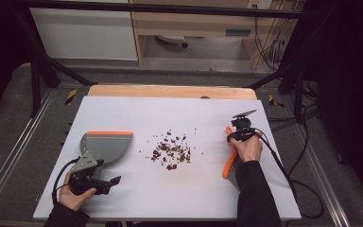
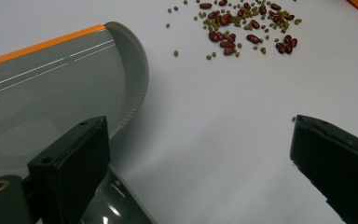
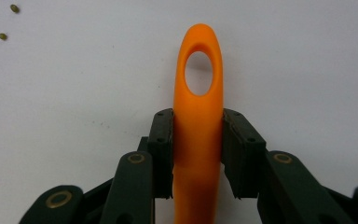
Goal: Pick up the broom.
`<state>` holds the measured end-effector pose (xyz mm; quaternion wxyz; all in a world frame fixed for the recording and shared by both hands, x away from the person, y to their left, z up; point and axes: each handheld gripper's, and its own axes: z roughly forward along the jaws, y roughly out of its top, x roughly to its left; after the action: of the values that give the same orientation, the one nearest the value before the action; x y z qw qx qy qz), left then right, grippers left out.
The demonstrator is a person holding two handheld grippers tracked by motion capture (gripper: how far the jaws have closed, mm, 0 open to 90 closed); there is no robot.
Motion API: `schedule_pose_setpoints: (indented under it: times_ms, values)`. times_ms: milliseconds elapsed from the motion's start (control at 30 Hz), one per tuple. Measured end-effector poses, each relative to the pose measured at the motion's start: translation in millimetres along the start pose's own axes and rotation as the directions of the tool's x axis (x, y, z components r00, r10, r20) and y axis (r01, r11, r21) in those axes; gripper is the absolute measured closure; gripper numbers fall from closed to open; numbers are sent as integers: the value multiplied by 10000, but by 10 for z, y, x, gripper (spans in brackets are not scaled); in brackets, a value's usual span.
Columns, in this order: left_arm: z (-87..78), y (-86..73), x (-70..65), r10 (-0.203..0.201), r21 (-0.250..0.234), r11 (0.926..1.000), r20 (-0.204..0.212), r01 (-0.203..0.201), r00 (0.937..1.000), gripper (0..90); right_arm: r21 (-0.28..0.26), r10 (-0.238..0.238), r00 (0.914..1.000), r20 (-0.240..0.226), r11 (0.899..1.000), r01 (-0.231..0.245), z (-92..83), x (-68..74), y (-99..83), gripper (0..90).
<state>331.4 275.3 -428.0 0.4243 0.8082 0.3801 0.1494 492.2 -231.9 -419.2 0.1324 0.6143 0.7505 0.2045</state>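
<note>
Orange brush handle point(image 3: 198, 140) sits between the pads of my right claw point(image 3: 198, 154), both pads pressing its sides, so that claw is clenched on it. From the high view the brush point(image 1: 230, 163) lies on the right side of the white tabletop point(image 1: 137, 198), handle end toward the far edge, grey bristles near my sleeve. My left claw point(image 2: 200, 168) is released, jaws wide apart with bare tabletop between them; the left jaw hangs just over the near edge of the grey dustpan point(image 2: 51, 93). That dustpan point(image 1: 105, 146) is on the left, its orange lip on the far side. Beans point(image 1: 171, 150), red and small green, are scattered in the middle, between pan and brush, apart from both.

Step in hand, as I judge it: secure the brush, get the pan held, then sweep. To do it well:
- Grip looks centred on the handle, below the hang hole; keep it square so the brush doesn't twist when lifted.
- Left claw should close on the pan's handle stub, not the thin wall.
- Lift the brush clear before crossing to the pile; dragging it would likely scatter the round green ones.
- Pan's orange lip needs turning toward the beans and lying flat.
- Short strokes, stray beans last.
</note>
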Motion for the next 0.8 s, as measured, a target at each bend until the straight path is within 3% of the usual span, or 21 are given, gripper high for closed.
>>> schedule_pose_setpoints:
  times_ms: [233, 500, 800]
  values:
    - [0, 3, -5, 6, -2, 10000, -10, -6, 10000, 47, -713, -132, 9999, -37, 9974, 129, -158, 11, -54, 666]
    - [3, 4, -10, 18, 1, 10000, -13, -18, 10000, 48, -1647, -231, 9994, -243, 9862, 188, -360, 16, -135, 666]
    - [3, 7, -17, 29, -10, 10000, 4, -29, 10000, 49, -2713, -351, 9981, -502, 9623, 202, -605, -10, -256, 667]
